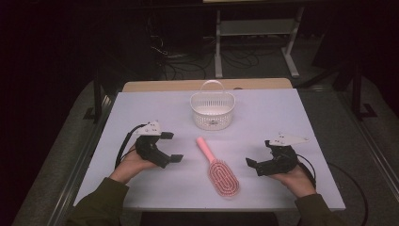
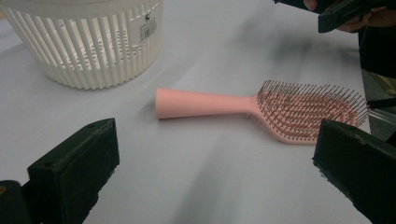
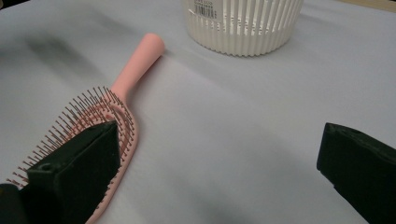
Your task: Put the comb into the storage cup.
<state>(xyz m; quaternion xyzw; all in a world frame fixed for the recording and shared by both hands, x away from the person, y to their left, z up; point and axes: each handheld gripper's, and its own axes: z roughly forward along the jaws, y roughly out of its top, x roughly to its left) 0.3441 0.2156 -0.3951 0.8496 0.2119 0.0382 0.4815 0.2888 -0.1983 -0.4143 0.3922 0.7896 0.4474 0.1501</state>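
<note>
1. The pink plastic hairbrush (image 1: 217, 166) lies flat on the pale bench (image 1: 282, 113), bristles up, its handle end pointing at the white slatted plastic basket (image 1: 212, 111) and stopping near it.
2. Nothing is gripped yet; the lift, and probably a drop into the basket, remain.
3. The left tool (image 1: 169, 147) and the right tool (image 1: 253, 165) flank the hairbrush, each with jaws spread apart and empty.
4. Open bench surrounds the hairbrush; its bristled head sits closest to the bench's near edge.

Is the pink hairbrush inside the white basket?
No, the pink hairbrush lies on the table, in front of the white basket.
</note>
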